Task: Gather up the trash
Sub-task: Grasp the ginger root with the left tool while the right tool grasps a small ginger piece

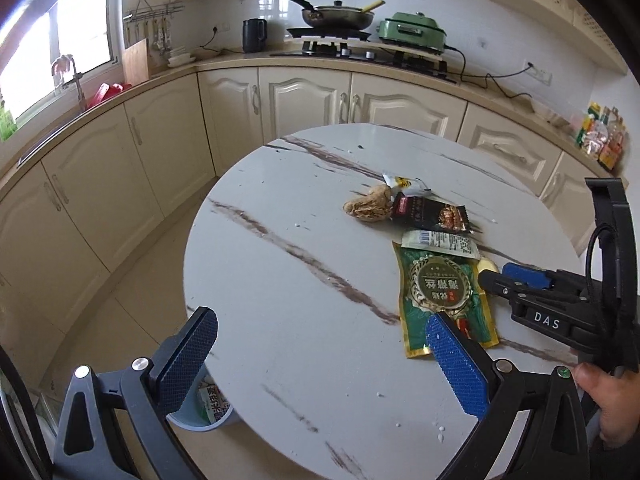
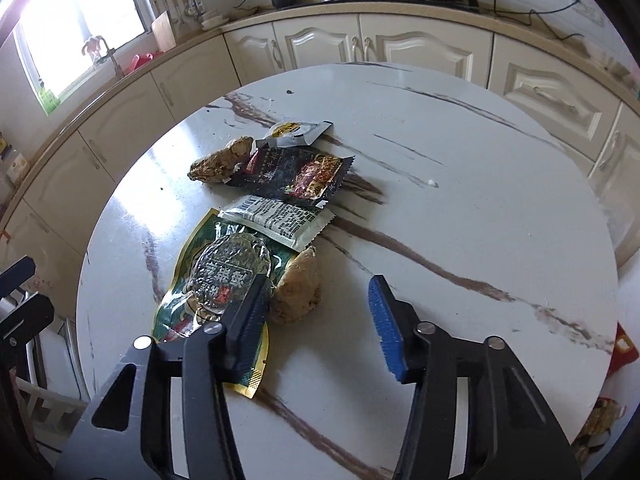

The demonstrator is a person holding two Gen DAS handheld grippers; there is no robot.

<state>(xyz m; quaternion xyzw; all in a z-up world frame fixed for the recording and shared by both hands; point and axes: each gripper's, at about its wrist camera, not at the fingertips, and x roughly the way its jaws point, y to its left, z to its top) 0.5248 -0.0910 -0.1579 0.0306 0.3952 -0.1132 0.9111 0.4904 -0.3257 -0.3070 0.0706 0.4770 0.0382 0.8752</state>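
Note:
A pile of trash lies on the round marble table (image 1: 288, 248): a green wrapper (image 2: 224, 272), a white barcode wrapper (image 2: 280, 220), a black wrapper (image 2: 296, 172), a small white-and-yellow wrapper (image 2: 296, 132) and a ginger piece (image 2: 220, 160). A second ginger piece (image 2: 296, 292) sits between the fingers of my right gripper (image 2: 316, 320). It lies close to the left finger, which rests over the green wrapper, and the blue right pad stands clear of it. My left gripper (image 1: 324, 360) is open above the table's near edge, and its right finger overlaps the green wrapper (image 1: 444, 292).
A pale blue bin (image 1: 208, 412) with packaging inside stands on the floor under the table's near-left edge. Cream cabinets and a counter with a stove, a pan (image 1: 336, 16) and a green cooker (image 1: 412, 32) curve behind. A hand (image 1: 608, 400) holds the right gripper (image 1: 500, 276).

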